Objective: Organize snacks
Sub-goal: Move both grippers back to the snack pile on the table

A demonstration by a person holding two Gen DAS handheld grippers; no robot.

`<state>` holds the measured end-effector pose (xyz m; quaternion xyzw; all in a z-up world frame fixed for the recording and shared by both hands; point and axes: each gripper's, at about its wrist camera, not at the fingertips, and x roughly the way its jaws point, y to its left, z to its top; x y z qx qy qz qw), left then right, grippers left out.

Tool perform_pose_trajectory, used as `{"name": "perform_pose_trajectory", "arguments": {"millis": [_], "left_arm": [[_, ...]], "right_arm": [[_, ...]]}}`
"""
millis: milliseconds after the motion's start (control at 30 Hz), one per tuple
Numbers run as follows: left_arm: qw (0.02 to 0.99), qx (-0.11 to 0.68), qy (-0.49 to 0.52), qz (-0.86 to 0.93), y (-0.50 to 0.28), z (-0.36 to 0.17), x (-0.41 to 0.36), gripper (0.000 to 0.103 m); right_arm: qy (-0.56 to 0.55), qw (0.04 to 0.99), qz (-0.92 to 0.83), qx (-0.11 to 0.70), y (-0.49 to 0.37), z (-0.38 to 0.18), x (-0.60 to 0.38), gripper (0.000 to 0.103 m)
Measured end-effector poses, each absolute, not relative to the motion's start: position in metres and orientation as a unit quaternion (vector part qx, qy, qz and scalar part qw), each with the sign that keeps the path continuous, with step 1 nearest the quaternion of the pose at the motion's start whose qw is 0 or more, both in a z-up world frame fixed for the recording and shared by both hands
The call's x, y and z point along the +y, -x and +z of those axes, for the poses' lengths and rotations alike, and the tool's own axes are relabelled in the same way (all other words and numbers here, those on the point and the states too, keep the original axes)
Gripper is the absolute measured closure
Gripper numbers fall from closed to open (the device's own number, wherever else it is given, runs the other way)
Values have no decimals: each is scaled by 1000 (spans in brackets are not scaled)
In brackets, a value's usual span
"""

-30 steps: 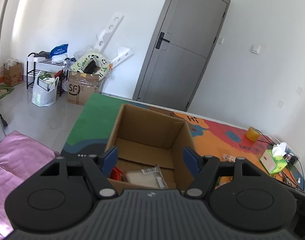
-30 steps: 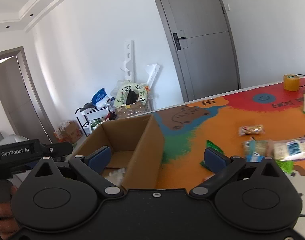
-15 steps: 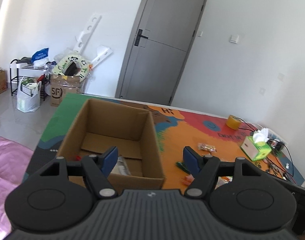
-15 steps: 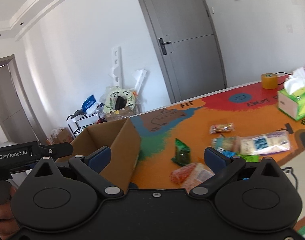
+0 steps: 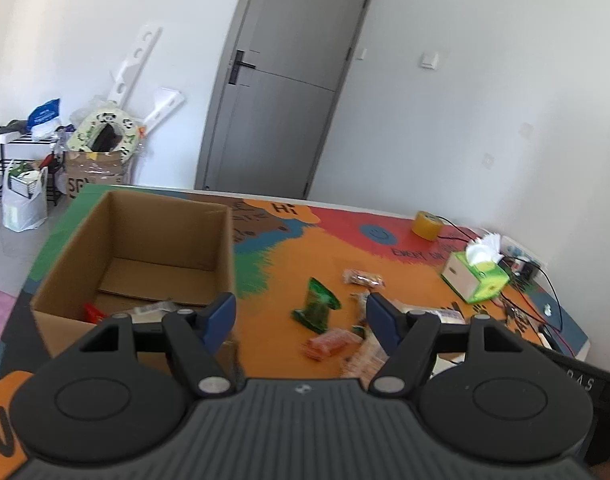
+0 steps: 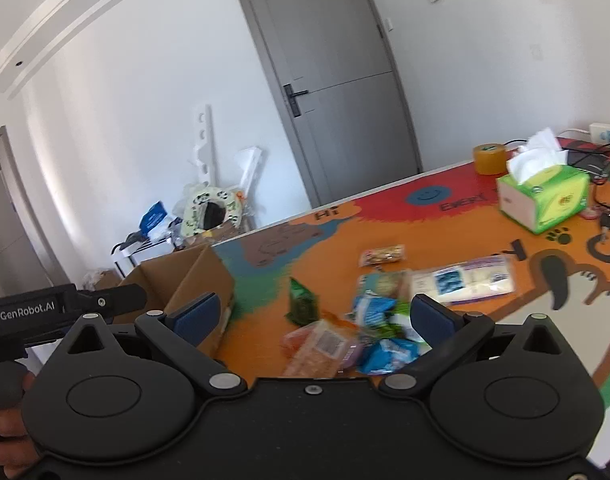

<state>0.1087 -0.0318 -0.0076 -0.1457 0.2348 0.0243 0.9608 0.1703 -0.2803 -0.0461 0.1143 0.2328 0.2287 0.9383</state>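
Swung rightward over the last second, both views – away from the cardboard box (image 5: 165,232) and toward the loose snacks on the painted table mat (image 5: 305,252). Held the left gripper (image 5: 300,312) with its tongs wide, nothing between the pads; held the right gripper (image 6: 313,316) likewise wide and empty, above the near edge of the heap. Judged the step in hand as the return trip from the box for a fresh pick. Called, probably, for lowering one gripper onto a single packet lying apart from the rest, the dark green packet (image 6: 303,302) or the orange packet (image 6: 317,346) as nearest candidates, pinching it by a flat edge, then carrying it left to the box. Counted one box, standing open at the mat's left end, with at least two things already inside: something red (image 5: 92,312) and a pale packet (image 5: 153,308). Counted on the mat one dark green packet, one orange packet, one small clear bar packet (image 6: 382,255), one long white packet (image 6: 463,280), two blue packets (image 6: 371,306) and perhaps one or two more beneath – overlapped and blurred, so could not fix the total. Counted also one tissue box (image 6: 543,196) and one tape roll (image 6: 490,159), well apart from the snacks.
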Motion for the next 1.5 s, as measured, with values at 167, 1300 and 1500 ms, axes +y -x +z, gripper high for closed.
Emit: {"name": "perform_pose_trajectory", "arguments": {"millis": [167, 1300, 1500], "left_arm": [[960, 241, 141, 11, -114, -11, -48, 33], [928, 341, 145, -41, -187, -88, -92, 17], [927, 345, 142, -39, -197, -100, -95, 18]], "right_arm": [[-127, 937, 221, 238, -173, -49, -301, 0], [-195, 902, 193, 333, -225, -130, -332, 0], [-201, 898, 190, 342, -234, -139, -333, 0]]}}
